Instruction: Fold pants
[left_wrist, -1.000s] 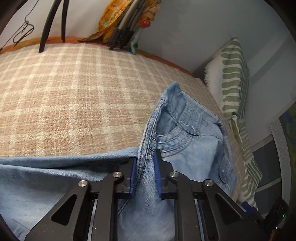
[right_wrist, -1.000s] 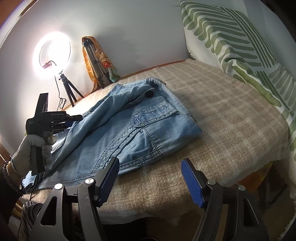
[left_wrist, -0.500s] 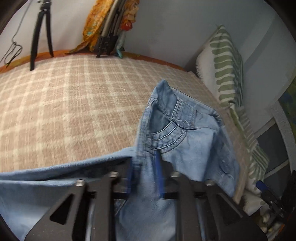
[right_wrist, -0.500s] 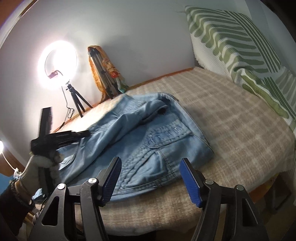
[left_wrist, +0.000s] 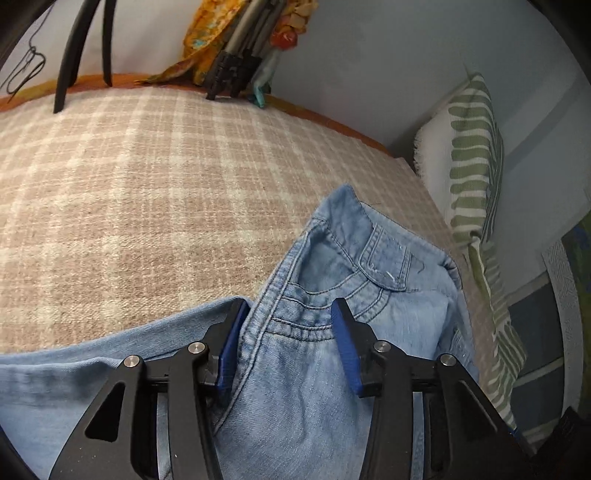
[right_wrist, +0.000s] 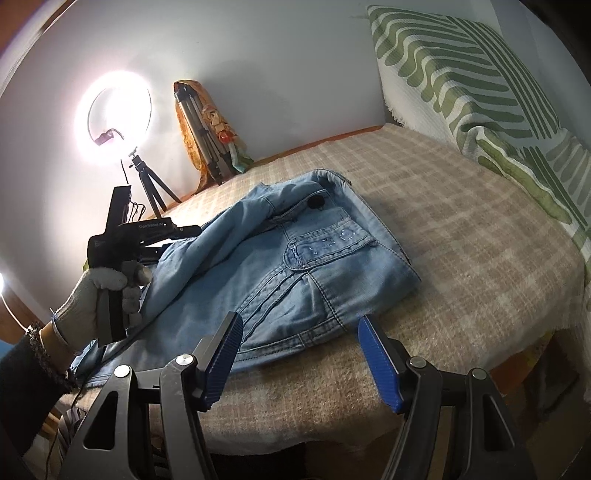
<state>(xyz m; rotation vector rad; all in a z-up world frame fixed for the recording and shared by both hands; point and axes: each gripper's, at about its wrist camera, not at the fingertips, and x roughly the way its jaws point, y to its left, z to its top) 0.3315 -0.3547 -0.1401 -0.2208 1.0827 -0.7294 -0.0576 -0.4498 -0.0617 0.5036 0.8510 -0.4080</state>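
Light blue denim pants (right_wrist: 295, 266) lie on the plaid bed cover (right_wrist: 480, 240), waistband toward the pillows, folded over with the back pocket showing. In the left wrist view the pants (left_wrist: 332, 295) fill the lower right. My left gripper (left_wrist: 288, 339) is open, its blue pads on either side of a raised denim fold without pinching it. In the right wrist view the left gripper (right_wrist: 184, 230), held in a gloved hand, sits at the pants' left side. My right gripper (right_wrist: 299, 350) is open and empty, above the pants' near edge at the bed's front.
A green-and-white striped pillow (right_wrist: 461, 74) leans on the wall at right. A lit ring light on a tripod (right_wrist: 114, 118) and a folded tripod with orange cloth (right_wrist: 207, 129) stand at the far edge. The bed edge drops off below the right gripper.
My left gripper was shut on the denim fold and has now opened, letting it go. My right gripper stayed open and shifted slightly over the pants' near edge.
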